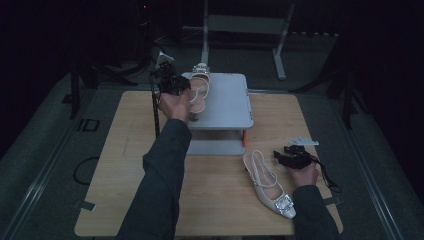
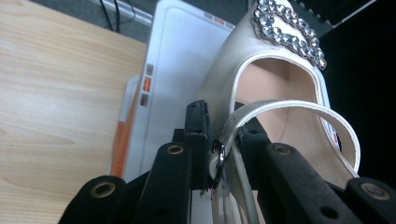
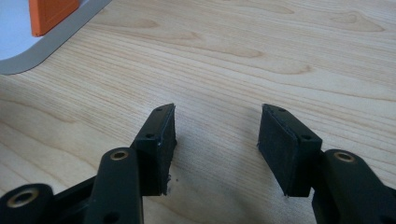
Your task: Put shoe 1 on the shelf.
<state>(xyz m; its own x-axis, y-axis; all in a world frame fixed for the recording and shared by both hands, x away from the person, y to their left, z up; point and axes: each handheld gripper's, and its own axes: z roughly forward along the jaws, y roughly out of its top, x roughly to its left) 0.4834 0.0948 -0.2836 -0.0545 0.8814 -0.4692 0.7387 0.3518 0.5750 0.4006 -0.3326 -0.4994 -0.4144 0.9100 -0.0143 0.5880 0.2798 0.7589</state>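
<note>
A cream slingback heeled shoe [image 1: 199, 89] with a rhinestone buckle [image 2: 289, 30] hangs over the grey shelf [image 1: 227, 102] at the table's far side. My left gripper [image 1: 172, 84] is shut on its heel strap [image 2: 285, 108]; in the left gripper view the jaws [image 2: 219, 136] pinch the strap beside a small metal ring. The matching shoe [image 1: 270, 185] lies on the wooden table [image 1: 125, 150] at the front right, toe toward me. Just right of it my right gripper [image 1: 281, 156] rests low on the table, and its jaws [image 3: 217, 135] stand open with nothing between them.
The grey shelf is a two-level stand with orange supports [image 3: 49, 14] and a lower base plate [image 1: 215, 146]. A flat grey plate [image 1: 302, 142] lies beyond my right gripper. A black cable [image 1: 156, 112] drops from my left gripper. A metal frame [image 1: 245, 25] stands behind the table.
</note>
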